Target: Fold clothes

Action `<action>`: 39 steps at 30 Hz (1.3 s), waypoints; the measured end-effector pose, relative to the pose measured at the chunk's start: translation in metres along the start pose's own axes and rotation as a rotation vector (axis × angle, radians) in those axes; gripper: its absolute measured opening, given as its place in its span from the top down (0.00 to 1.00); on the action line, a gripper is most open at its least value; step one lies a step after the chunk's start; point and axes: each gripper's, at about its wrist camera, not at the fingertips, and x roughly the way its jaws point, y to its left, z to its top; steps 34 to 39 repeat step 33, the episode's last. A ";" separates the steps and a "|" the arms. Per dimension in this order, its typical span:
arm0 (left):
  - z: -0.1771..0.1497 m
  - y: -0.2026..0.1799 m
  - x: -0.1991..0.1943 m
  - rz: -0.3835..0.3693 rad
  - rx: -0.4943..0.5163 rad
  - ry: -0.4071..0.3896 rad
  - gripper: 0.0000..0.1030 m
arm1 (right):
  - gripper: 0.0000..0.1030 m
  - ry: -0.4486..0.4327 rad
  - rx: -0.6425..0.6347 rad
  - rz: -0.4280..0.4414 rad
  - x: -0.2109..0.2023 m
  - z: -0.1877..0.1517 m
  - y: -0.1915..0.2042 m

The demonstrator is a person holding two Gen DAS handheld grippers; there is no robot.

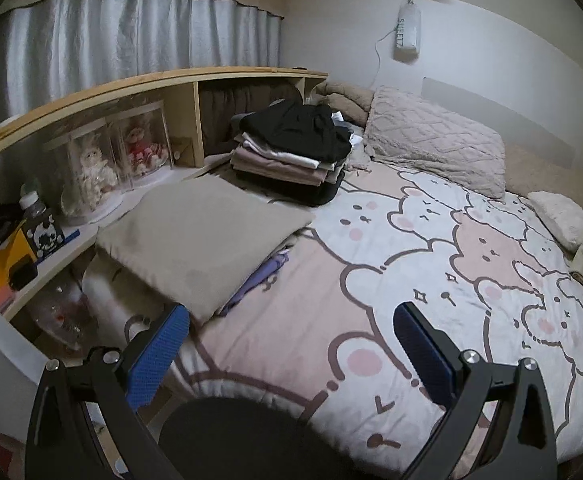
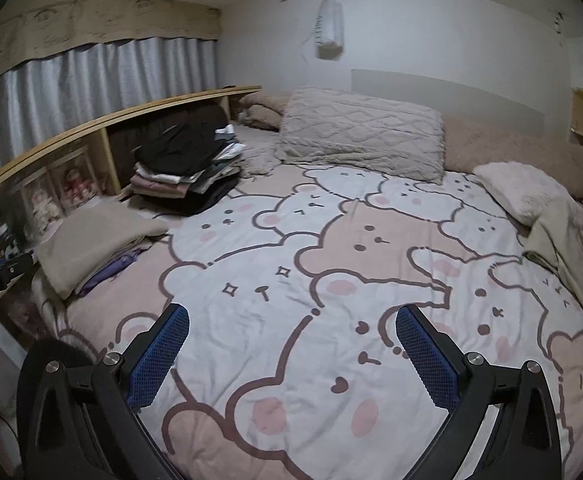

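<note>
Above the bed (image 2: 291, 240), both the left hand-held gripper (image 1: 291, 344) and right hand-held gripper (image 2: 291, 344) hover wide open and empty, seemingly between garments, so the next move likely calls for reaching the unfolded beige garment (image 2: 559, 240) at the right edge, well apart from the folded stack (image 1: 291, 152).

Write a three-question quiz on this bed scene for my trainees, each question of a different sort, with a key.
1. True or false: the left tool is shut on a garment.
2. Multiple choice: what lies on top of the stack of folded clothes near the wooden shelf? A) a black garment B) a red towel C) a pillow
3. Fill in: a purple cloth peeks out from under the beige folded ____.

Key: 1 false, both the left and the right tool are open and hold nothing; 2 A, the black garment; 3 garment.
</note>
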 end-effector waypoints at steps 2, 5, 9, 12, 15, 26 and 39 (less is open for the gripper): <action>-0.004 -0.001 -0.002 0.015 0.010 0.002 0.00 | 0.00 0.002 -0.012 0.012 0.001 -0.001 0.004; -0.007 -0.002 -0.005 0.015 0.011 0.003 0.00 | 0.00 0.017 -0.028 0.025 0.004 -0.005 0.009; -0.008 -0.002 -0.011 0.014 0.003 -0.011 0.00 | 0.00 0.033 -0.046 0.035 0.006 -0.009 0.012; -0.007 -0.001 -0.013 0.014 0.005 -0.017 0.00 | 0.00 0.045 -0.051 0.033 0.006 -0.011 0.014; -0.006 0.000 -0.014 0.011 0.002 -0.020 0.00 | 0.00 0.044 -0.050 0.032 0.006 -0.009 0.015; -0.005 0.001 -0.018 0.014 0.006 -0.038 0.00 | 0.00 0.046 -0.062 0.028 0.005 -0.007 0.019; -0.005 -0.003 -0.021 0.017 0.017 -0.047 0.00 | 0.00 0.055 -0.056 0.033 0.006 -0.008 0.019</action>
